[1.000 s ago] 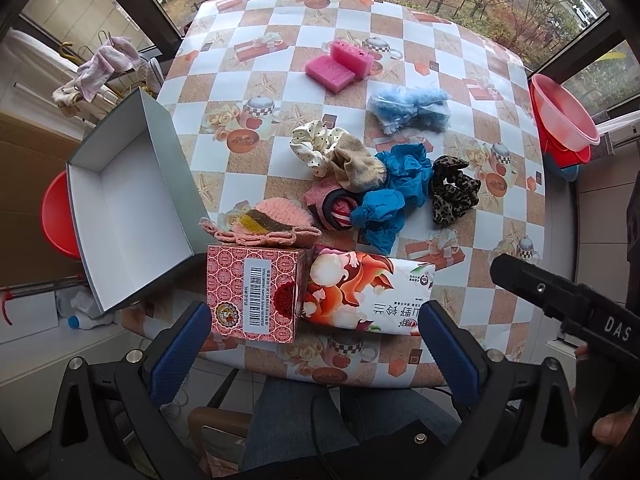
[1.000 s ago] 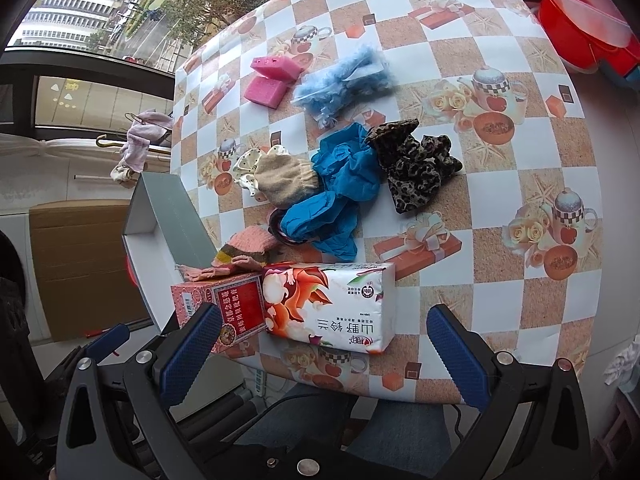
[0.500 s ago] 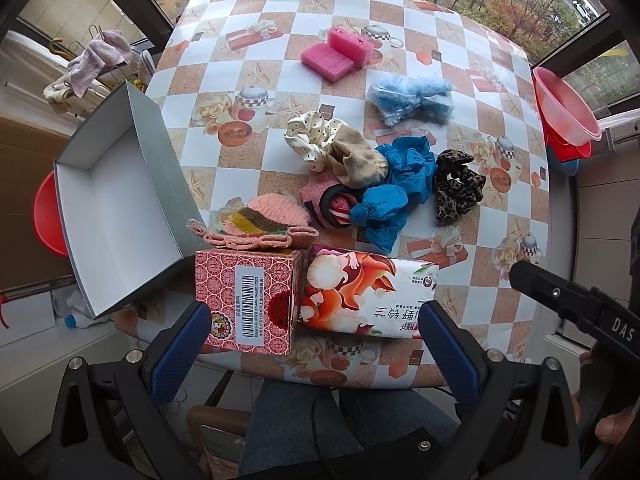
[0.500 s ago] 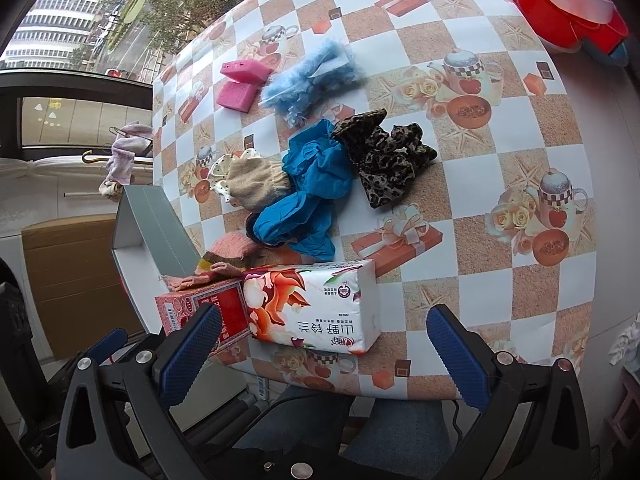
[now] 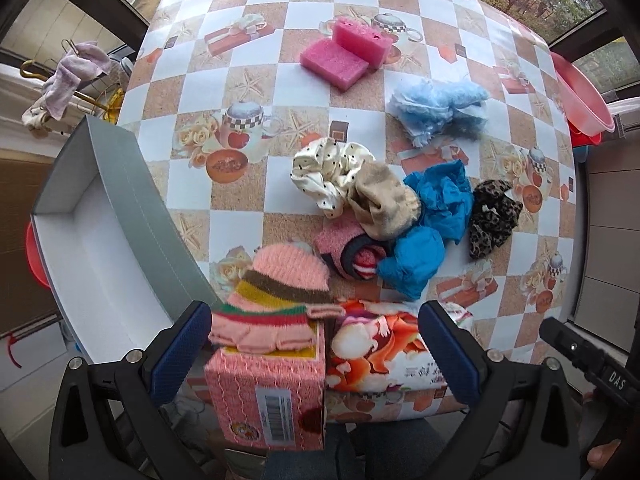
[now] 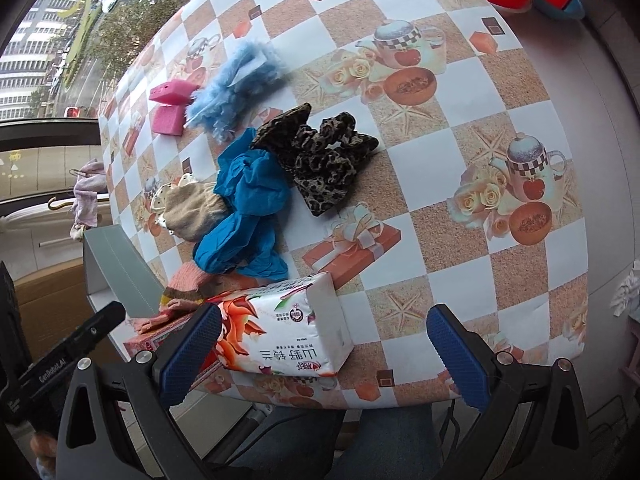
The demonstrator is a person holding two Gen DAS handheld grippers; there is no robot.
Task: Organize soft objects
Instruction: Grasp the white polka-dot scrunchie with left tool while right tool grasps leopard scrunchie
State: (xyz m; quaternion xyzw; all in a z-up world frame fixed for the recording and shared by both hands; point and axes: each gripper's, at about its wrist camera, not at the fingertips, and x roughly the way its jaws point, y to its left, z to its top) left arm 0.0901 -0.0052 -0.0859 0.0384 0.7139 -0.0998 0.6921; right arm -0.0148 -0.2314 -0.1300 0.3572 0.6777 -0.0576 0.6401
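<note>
Soft items lie in a heap on the checkered table (image 5: 248,92): a pink striped knit glove (image 5: 276,300), a beige sock (image 5: 380,204), blue cloth (image 5: 432,224), a leopard scrunchie (image 5: 494,216), a dotted cream scrunchie (image 5: 328,172), light blue fluff (image 5: 440,108) and pink sponges (image 5: 344,56). An open grey box (image 5: 100,248) with a white inside stands at the left edge. My left gripper (image 5: 316,356) is open and empty above the red tissue box (image 5: 268,392). My right gripper (image 6: 324,360) is open and empty over the tissue pack (image 6: 280,336).
The glove drapes over the red tissue box at the table's near edge. The flowered tissue pack (image 5: 384,360) lies beside it. A red and pink basin (image 5: 580,92) sits off the table's right side. A cloth hangs on a rack (image 5: 68,76) at the left.
Both grippers have moved forward and lower toward the table's near edge. The tissue box and pack now sit between the fingers. Nothing on the table has moved.
</note>
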